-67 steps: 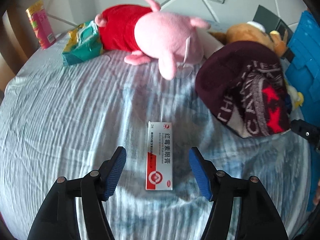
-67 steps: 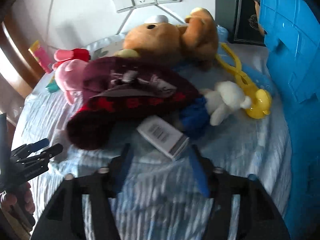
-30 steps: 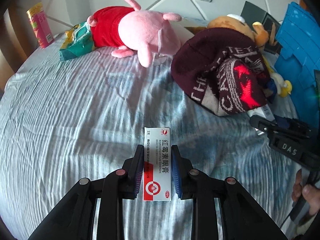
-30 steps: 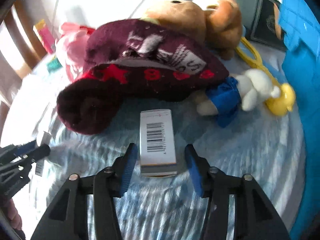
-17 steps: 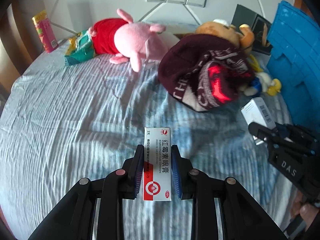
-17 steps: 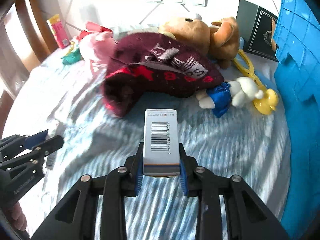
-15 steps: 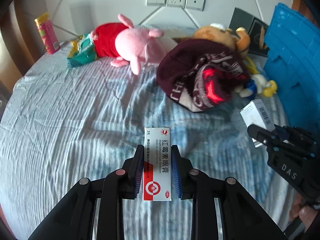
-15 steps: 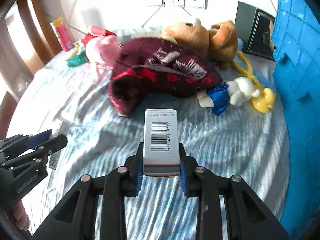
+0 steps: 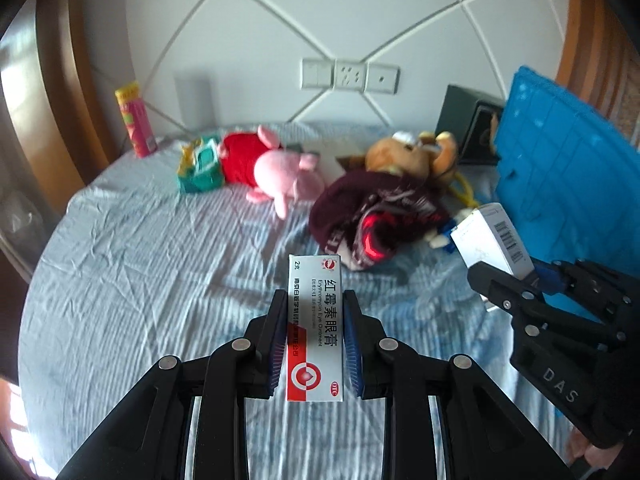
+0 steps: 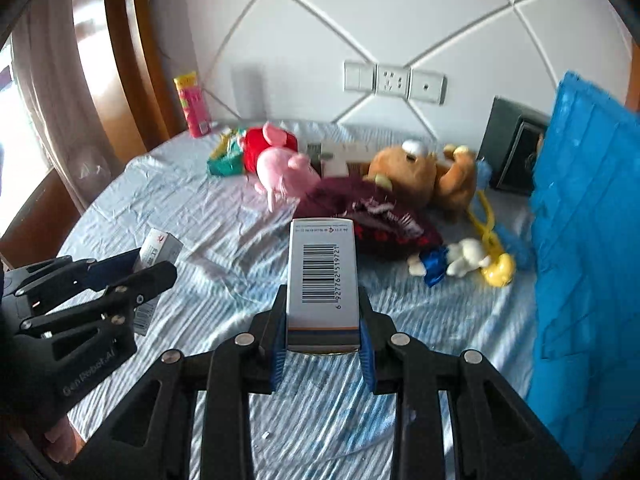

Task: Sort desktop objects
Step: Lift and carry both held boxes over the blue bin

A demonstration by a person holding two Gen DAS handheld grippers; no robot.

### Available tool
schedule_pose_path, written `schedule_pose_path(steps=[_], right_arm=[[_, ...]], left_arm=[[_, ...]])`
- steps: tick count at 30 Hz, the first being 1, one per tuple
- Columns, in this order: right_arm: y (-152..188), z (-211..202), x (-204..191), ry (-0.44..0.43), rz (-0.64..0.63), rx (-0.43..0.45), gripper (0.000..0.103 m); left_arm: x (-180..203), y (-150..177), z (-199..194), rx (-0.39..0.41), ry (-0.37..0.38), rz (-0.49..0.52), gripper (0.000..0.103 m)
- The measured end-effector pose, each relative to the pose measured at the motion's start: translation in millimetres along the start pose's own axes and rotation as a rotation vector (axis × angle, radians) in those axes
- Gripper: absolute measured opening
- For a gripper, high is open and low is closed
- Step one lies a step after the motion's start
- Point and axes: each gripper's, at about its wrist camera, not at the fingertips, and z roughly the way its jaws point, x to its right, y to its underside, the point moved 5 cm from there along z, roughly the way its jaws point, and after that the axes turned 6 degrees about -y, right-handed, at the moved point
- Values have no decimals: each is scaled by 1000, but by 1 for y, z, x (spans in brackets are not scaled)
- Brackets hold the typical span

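My left gripper point(image 9: 315, 308) is shut on a white and red eye ointment box point(image 9: 315, 320), held lengthwise above the blue striped sheet point(image 9: 160, 280). My right gripper point(image 10: 322, 308) is shut on a white box with a barcode point(image 10: 322, 276), also lifted off the sheet. Each gripper shows in the other's view: the right gripper point(image 9: 516, 276) with its barcode box point(image 9: 490, 240) at the right, the left gripper point(image 10: 132, 268) with the ointment box point(image 10: 160, 246) at the left.
On the sheet lie a pink pig plush point(image 9: 276, 166), a maroon knit hat point(image 9: 376, 208), a brown bear plush point(image 9: 412, 154), a small white and blue doll point(image 10: 452, 260) and a green packet point(image 9: 200, 166). A blue crate point(image 9: 568, 168) stands right, a pink carton point(image 9: 134, 120) back left.
Both grippers have risen and drawn back from the sheet with their boxes; the toys look smaller and more of the headboard wall shows. Both grips are unchanged.
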Motion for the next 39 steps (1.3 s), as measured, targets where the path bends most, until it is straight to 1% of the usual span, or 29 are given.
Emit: schedule_pose_path(steps=[4, 7, 11, 14, 19, 23, 26, 30, 33, 34, 35, 38, 39], right_arm=[[-9, -27, -13, 22, -16, 37, 29], [-15, -49, -27, 56, -29, 63, 29], [-17, -77, -42, 98, -36, 91, 29], [-17, -97, -48, 125, -34, 111, 29], [-12, -127, -46, 183, -22, 120, 29], [-13, -161, -29, 219, -2, 162, 29], [-14, -187, -11, 249, 5, 196, 29], [-11, -233, 30, 303, 16, 252, 29], [-3, -272, 71, 350, 41, 285, 29], [1, -286, 86, 365, 50, 295, 29], [6, -298, 100, 383, 56, 300, 29], [24, -328, 140, 436, 76, 301, 29], [31, -335, 153, 450, 85, 295, 29]], left_arm=[[-4, -5, -28, 48, 26, 14, 26], [-9, -4, -46, 79, 46, 22, 26], [-16, -4, -72, 119, 72, 29, 26], [-13, -4, -90, 146, 90, 45, 26], [2, -4, -114, 175, 131, 73, 26], [24, -11, -132, 203, 162, 97, 26], [49, -20, -148, 235, 182, 118, 26], [97, -33, -170, 284, 215, 144, 26], [144, -43, -193, 326, 259, 165, 26], [168, -46, -203, 345, 279, 182, 26], [183, -47, -210, 357, 291, 192, 26], [241, -49, -229, 378, 339, 220, 26], [259, -47, -231, 372, 352, 233, 26]])
